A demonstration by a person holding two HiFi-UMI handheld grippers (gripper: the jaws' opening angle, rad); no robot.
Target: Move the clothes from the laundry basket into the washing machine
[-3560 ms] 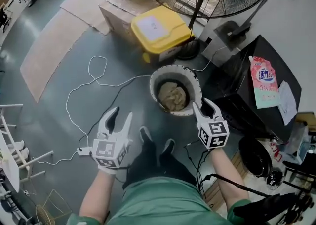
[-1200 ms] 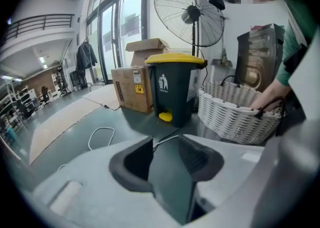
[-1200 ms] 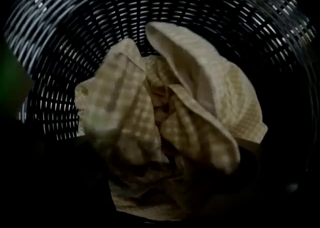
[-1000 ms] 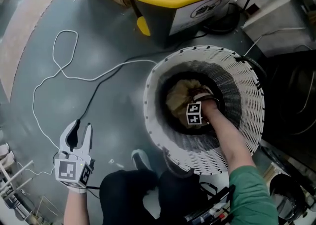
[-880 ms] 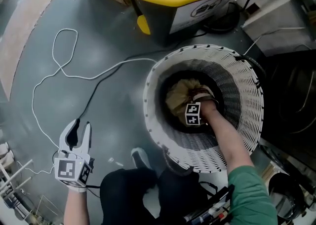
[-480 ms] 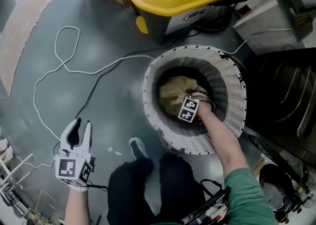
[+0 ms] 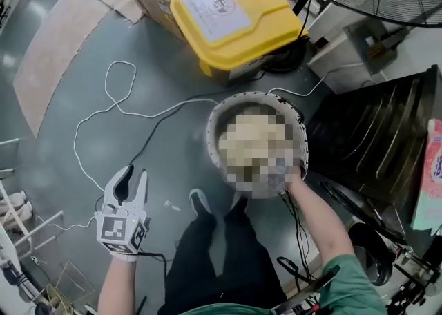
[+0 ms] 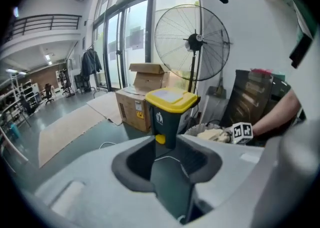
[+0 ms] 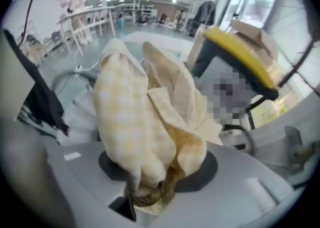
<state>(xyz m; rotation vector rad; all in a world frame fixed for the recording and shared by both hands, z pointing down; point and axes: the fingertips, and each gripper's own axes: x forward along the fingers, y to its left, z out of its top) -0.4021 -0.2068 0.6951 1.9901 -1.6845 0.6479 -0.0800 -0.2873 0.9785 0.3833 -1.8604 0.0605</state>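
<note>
Right gripper (image 9: 150, 194) had just clamped onto the yellow cloth (image 9: 140, 117) — it looked soft, light, limp — a bunched fold seemed the safest hold.

No word or number can be read: the white label (image 7: 215, 13) on the lid of the yellow bin (image 7: 271, 30), at twelve o'clock from the person, and the pink packet (image 7: 431, 175) at three o'clock carry print too fine to make out. The bin's dark front bears a white litter pictogram (image 8: 159, 118), and the cardboard box (image 8: 129, 106) at its nine o'clock a small yellow sticker (image 8: 137, 115), illegible. The cube (image 7: 121, 231) of the left gripper (image 7: 131, 181) shows only black-and-white square markers.
</note>
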